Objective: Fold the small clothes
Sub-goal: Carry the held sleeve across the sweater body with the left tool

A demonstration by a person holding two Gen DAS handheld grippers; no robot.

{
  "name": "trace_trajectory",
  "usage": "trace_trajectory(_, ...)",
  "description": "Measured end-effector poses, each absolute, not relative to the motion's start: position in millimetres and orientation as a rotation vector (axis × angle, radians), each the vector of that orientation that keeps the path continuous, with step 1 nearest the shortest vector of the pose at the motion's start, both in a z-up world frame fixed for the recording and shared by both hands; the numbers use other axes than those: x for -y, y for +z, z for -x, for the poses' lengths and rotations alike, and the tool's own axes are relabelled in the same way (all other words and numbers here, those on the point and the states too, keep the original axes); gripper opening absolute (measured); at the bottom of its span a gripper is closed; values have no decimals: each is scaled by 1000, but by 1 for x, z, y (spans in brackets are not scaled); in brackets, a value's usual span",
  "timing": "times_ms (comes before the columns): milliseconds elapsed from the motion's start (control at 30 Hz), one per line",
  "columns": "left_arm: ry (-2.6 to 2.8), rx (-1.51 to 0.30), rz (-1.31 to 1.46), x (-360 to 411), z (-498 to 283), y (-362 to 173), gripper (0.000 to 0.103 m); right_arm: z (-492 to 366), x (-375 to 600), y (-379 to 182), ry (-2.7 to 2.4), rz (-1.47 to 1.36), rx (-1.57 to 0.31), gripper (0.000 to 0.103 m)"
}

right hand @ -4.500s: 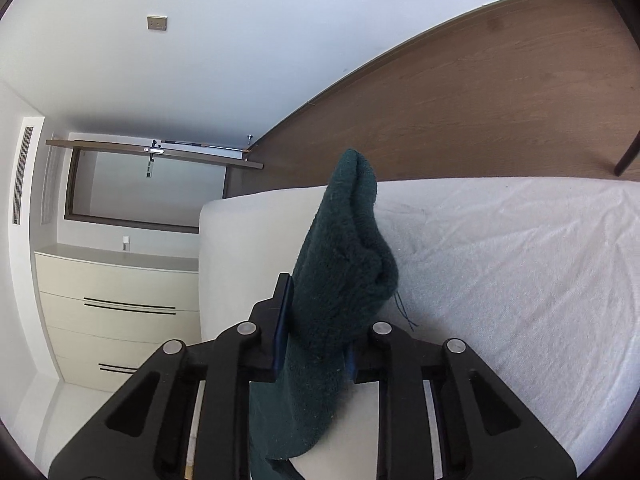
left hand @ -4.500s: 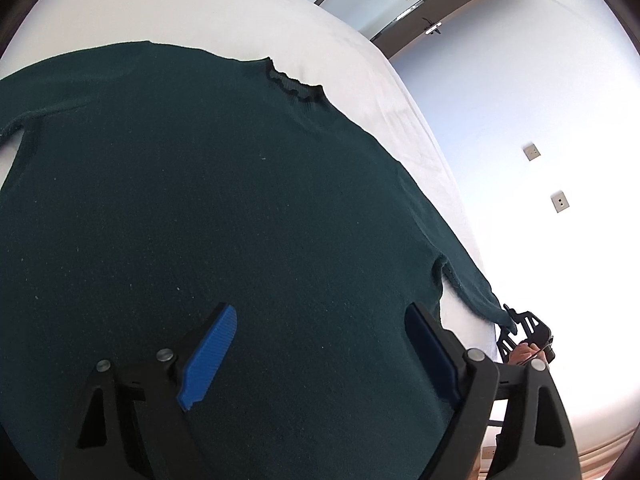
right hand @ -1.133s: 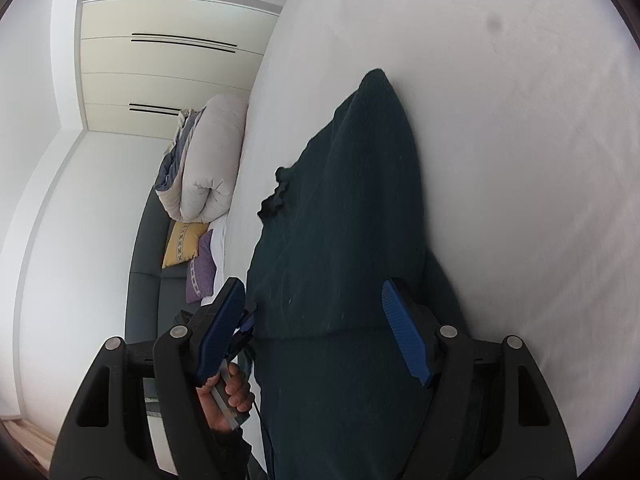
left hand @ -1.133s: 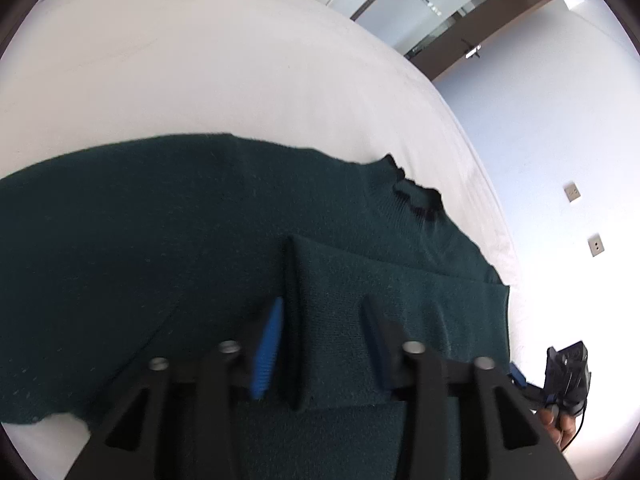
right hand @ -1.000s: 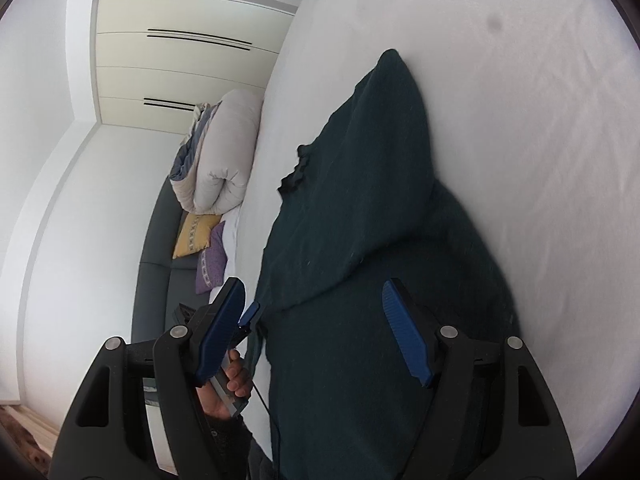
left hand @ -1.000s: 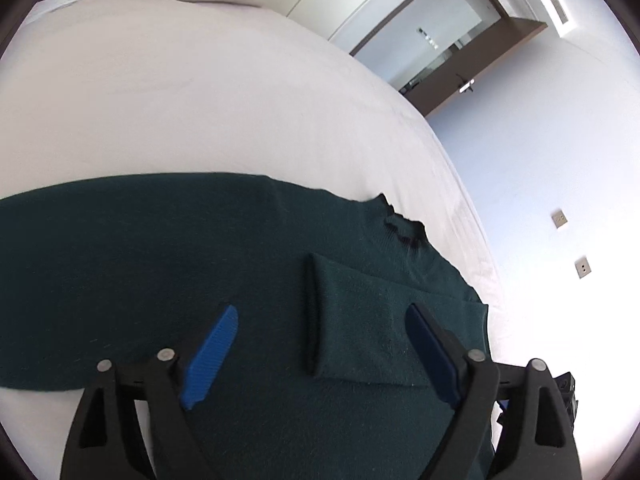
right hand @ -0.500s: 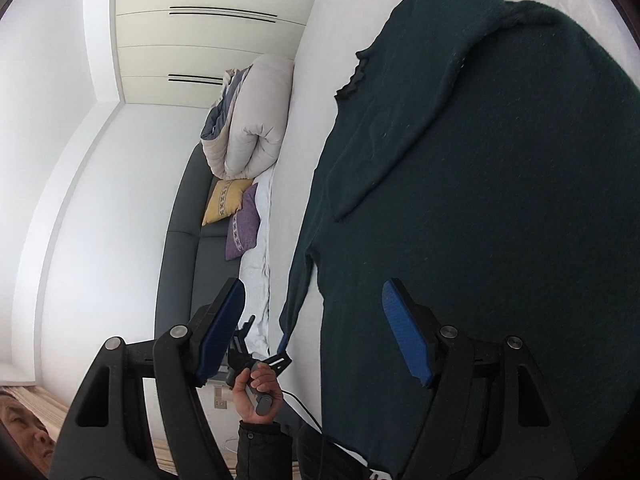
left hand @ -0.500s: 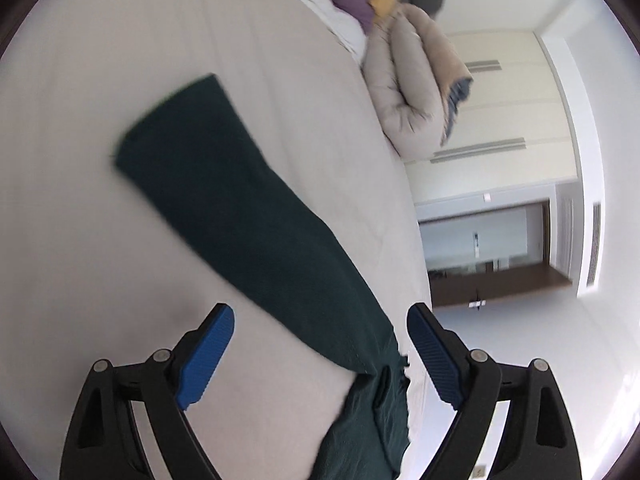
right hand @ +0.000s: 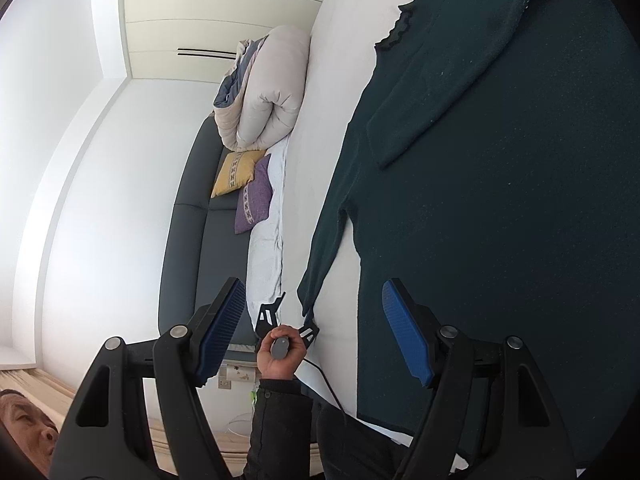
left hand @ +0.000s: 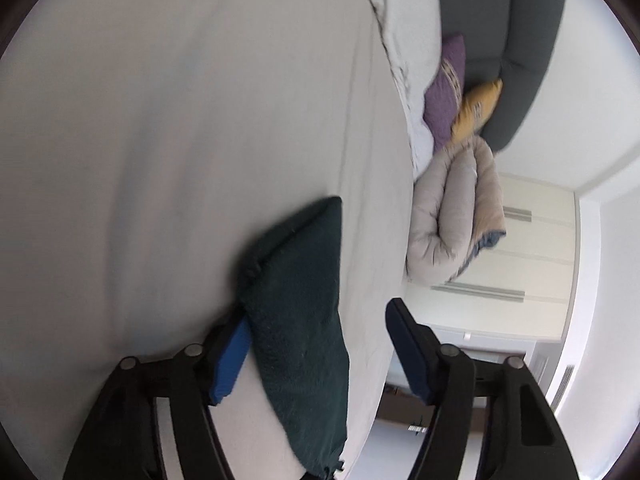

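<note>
A dark green sweater (right hand: 500,208) lies spread on the white bed (right hand: 336,40). One sleeve (right hand: 432,104) is folded across its body. The other sleeve (left hand: 296,300) stretches out flat, and my left gripper (left hand: 320,350) has it between its jaws, which are closing. The left blue pad (left hand: 232,356) is at the sleeve's edge and the right pad stands clear of it. In the right wrist view a hand (right hand: 278,354) holds that left gripper (right hand: 288,316) at the cuff (right hand: 308,300). My right gripper (right hand: 314,332) hovers open over the sweater's side with nothing between its fingers.
A rolled beige duvet (right hand: 264,92) lies at the bed's head, with a yellow cushion (right hand: 236,172) and a purple cushion (right hand: 254,196) on a grey sofa (right hand: 192,232). White wardrobe doors (right hand: 224,20) stand behind. The person stands at the bed's edge.
My left gripper let go of the folded sleeve, rolled over and swung to the outstretched sleeve, and its jaws have narrowed around it. My right gripper drew back and rose over the sweater.
</note>
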State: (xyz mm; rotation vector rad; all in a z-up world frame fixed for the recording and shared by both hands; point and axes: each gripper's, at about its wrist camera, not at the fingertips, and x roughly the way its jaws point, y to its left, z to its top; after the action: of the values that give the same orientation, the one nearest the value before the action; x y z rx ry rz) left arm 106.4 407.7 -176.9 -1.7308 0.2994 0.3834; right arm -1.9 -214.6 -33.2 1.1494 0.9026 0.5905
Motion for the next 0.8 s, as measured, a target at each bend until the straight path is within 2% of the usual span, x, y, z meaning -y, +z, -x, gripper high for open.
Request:
trace_trajectory(67, 427, -252, 1775, -409, -101, -183, 58, 4, 208, -31, 604, -1145, -902, 71)
trace_trajectory(167, 466, -243, 1789, -411, -104, -183, 58, 9, 200, -27, 621, -1143, -904, 71)
trace_trajectory(267, 481, -270, 1759, -414, -114, -180, 62, 8, 197, -27, 623, -1145, -901, 71)
trace_trajectory(333, 460, -319, 1701, -416, -127, -176, 58, 5, 197, -27, 619, -1148, -903, 71)
trace_trajectory(367, 447, -352, 1672, -416, -132, -174, 42, 7, 198, -27, 618, -1145, -901, 71)
trace_trajectory(400, 425, -392, 1650, -415, -141, -173, 21, 5, 198, -27, 614, -1142, -899, 71)
trace_trajectory(433, 403, -423, 1634, -412, -148, -173, 12, 5, 199, -27, 611, -1140, -895, 71)
trace_trajectory(467, 389, -444, 1607, -409, -154, -170, 7, 6, 201, -27, 609, -1139, -891, 71)
trace_trajectory(533, 365, -459, 1512, -396, -162, -152, 7, 4, 206, -29, 598, -1147, -882, 71)
trace_trajectory(667, 182, -534, 1110, -330, -200, -86, 7, -2, 219, -31, 571, -1156, -864, 71)
trace_trajectory(800, -1, -649, 321, -175, -226, -39, 7, -26, 229, -27, 531, -1119, -860, 71)
